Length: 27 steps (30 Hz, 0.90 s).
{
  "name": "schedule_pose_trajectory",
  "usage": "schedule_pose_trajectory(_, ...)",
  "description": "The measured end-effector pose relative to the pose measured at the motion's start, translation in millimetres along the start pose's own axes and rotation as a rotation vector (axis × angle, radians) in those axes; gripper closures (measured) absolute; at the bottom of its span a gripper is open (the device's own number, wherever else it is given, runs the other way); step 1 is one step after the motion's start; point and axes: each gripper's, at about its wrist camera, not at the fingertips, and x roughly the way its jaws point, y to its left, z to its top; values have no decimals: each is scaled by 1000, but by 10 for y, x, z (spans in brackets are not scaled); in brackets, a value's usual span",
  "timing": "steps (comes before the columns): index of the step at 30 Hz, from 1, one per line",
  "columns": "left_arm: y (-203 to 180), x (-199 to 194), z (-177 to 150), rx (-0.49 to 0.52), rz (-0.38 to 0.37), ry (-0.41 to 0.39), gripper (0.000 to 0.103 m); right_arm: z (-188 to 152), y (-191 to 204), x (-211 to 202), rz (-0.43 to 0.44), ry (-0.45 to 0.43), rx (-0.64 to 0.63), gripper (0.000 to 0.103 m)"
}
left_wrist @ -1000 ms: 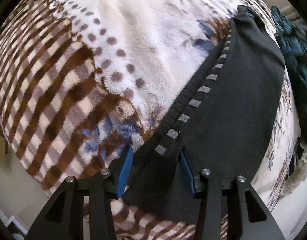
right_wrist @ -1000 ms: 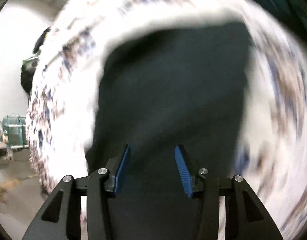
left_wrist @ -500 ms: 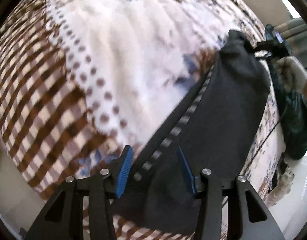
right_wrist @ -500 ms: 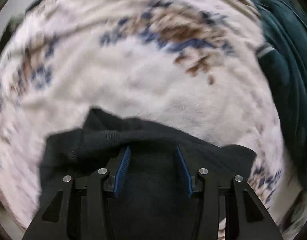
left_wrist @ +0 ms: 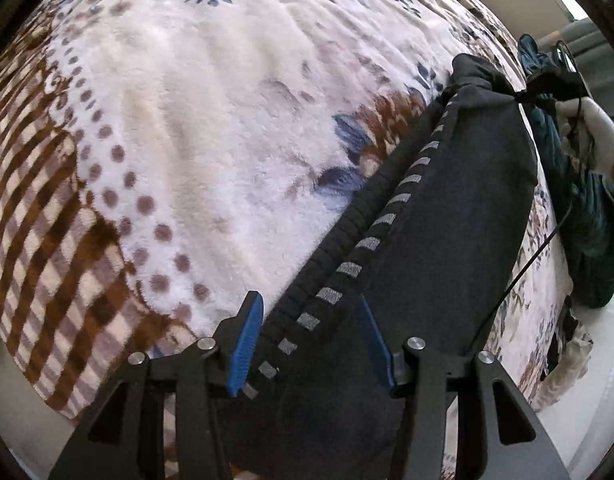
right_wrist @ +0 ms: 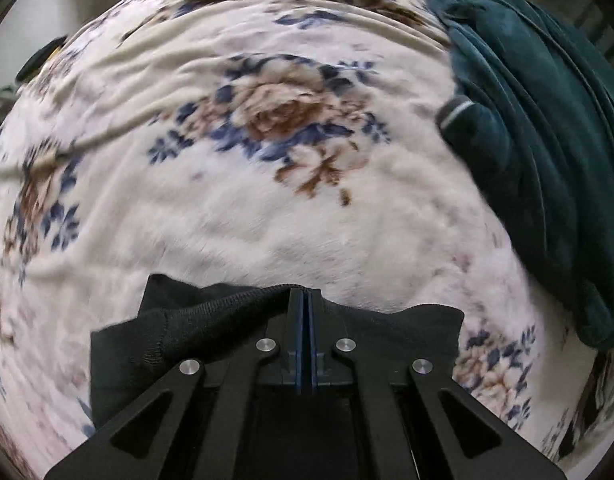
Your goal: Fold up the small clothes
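Dark garment (left_wrist: 447, 240) edge pinched in right tool (right_wrist: 306, 308), left tool (left_wrist: 311, 340) spread astride waistband, both steeply downward.

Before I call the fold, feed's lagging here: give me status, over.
Right gripper shut on the black garment at its far edge. Left gripper open, astride the striped edge. Teal cloth heaped alongside on the blanket, not blocking.

Floral fleece blanket (right_wrist: 235, 216) under a dark garment (left_wrist: 459, 216) and teal cloth heap (right_wrist: 539, 128).

The blanket (left_wrist: 211, 128) looked plush and fleecy. At five o'clock, the dark garment (left_wrist: 459, 240) was matt knit cloth with a ribbed band.
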Motion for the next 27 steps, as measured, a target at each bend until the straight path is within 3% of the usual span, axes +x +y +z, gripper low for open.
schedule_pose_trajectory(3, -25, 30, 17, 7, 15, 10, 56, -8, 81, 197, 1, 172, 27, 100)
schedule_pose_trajectory(5, -44, 11, 32, 18, 23, 2, 56, 32, 116, 44, 18, 156, 74, 84)
schedule_pose_trajectory(7, -64, -8, 58, 27, 38, -4, 56, 31, 208, -191, 149, 96, 91, 48)
schedule_pose_trajectory(8, -81, -28, 81, 32, 38, -9, 56, 20, 318, -272, 212, 80, 58, 41)
schedule_pose_trajectory(9, -99, -44, 104, 35, 35, -15, 56, 12, 470, -304, 235, 79, -11, 39)
schedule_pose_trajectory(12, -194, -116, 216, 61, 29, -44, 56, -24, 980, -157, 156, 113, -267, 39)
schedule_pose_trajectory(15, -312, -128, 382, 82, 18, -77, 56, -30, 1250, 63, 146, 183, -364, 39)
schedule_pose_trajectory(16, -362, -117, 456, 91, 12, -87, 56, -35, 1312, 135, 137, 209, -381, 41)
schedule_pose_trajectory(17, -446, -93, 561, 106, -1, -103, 56, -52, 1376, 197, 116, 220, -413, 49)
schedule_pose_trajectory(18, -488, -68, 617, 115, -10, -108, 56, -73, 1408, 226, 96, 217, -434, 95)
schedule_pose_trajectory(19, -559, -26, 700, 128, -16, -110, 56, -98, 1428, 257, 69, 224, -449, 103)
schedule_pose_trajectory(22, -735, 96, 951, 151, -50, -119, 56, -67, 1317, 132, 21, 154, -386, 103)
schedule_pose_trajectory(25, -896, 190, 1158, 172, -80, -133, 56, 137, 999, -74, -10, 48, -220, 103)
schedule_pose_trajectory(27, -956, 222, 1287, 177, -108, -136, 56, 289, 792, -120, 61, 51, -127, 103)
